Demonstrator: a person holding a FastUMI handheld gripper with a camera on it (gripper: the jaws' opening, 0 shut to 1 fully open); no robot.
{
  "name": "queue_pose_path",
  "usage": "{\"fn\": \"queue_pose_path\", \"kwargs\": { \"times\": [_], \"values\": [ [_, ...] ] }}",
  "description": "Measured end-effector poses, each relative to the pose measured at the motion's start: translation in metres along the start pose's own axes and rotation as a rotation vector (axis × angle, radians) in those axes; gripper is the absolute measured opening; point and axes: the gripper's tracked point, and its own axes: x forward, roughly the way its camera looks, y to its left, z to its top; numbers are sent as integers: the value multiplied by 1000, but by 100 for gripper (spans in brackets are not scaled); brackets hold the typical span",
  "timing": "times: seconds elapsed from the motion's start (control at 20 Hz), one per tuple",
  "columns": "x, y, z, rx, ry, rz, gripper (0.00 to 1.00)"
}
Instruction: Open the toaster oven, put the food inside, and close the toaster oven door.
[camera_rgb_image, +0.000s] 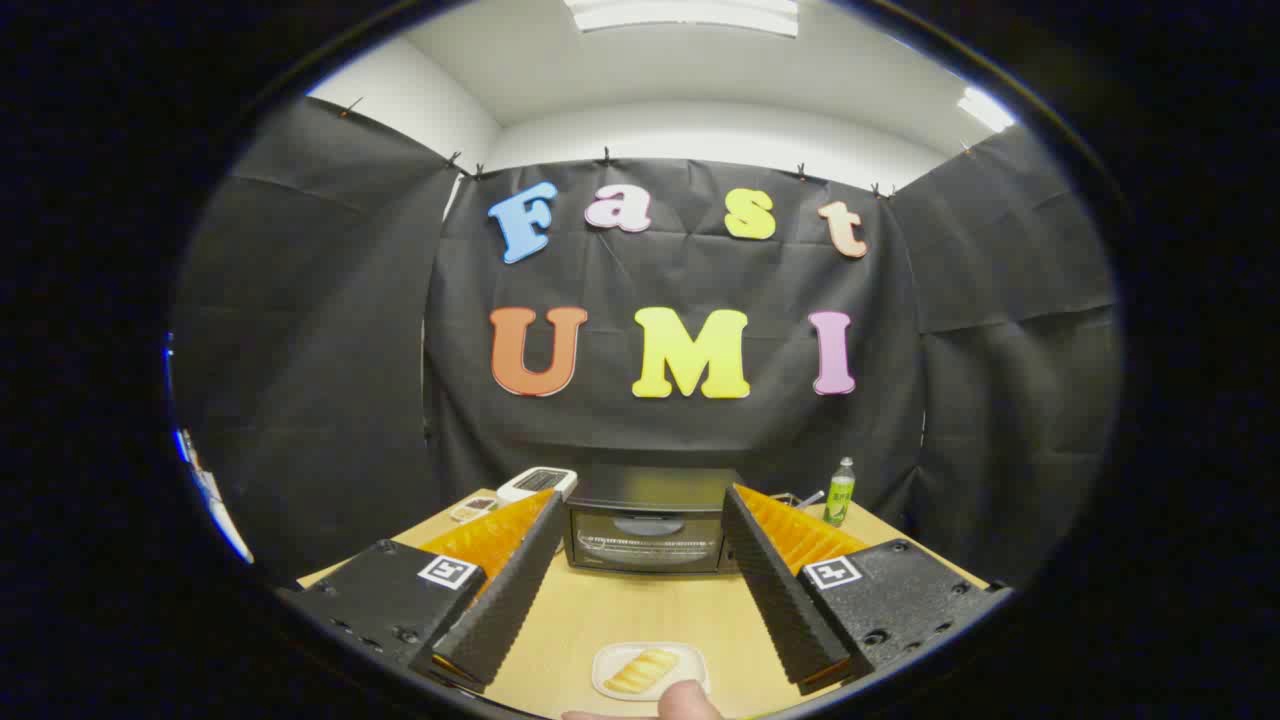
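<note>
A black toaster oven (648, 520) stands at the back of the wooden table (650, 610), its glass door closed. It sits beyond my fingertips, framed between them. A small white plate (690, 662) with yellow food (641, 671) lies on the table close to me, between the bases of my fingers. A person's fingertip (688, 700) touches the plate's near edge. My gripper (645, 498) is open wide, with nothing between its fingers, and hangs above the table.
A white appliance (537, 483) stands left of the oven, with a small dish (472, 510) beside it. A green bottle (839, 491) stands right of the oven, near some small items. Black cloth walls the table on three sides.
</note>
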Motion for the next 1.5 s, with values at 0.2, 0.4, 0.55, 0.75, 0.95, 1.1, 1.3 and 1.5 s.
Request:
{"fn": "queue_pose_path", "kwargs": {
  "times": [0.2, 0.4, 0.55, 0.75, 0.95, 1.1, 1.3, 1.5],
  "values": [
    [3, -1, -2, 11, 6, -4, 100],
    [5, -5, -3, 14, -3, -24, 100],
    [7, -4, -4, 14, 1, -23, 100],
    [11, 2, -13, 15, 37, 1, 100],
    [17, -2, -26, 25, 92, 5, 100],
    [20, -11, -23, 25, 71, -38, 100],
    [27, -14, -30, 21, 73, -53, 100],
    [45, -25, -49, 21, 96, -77, 100]
  ]
}}
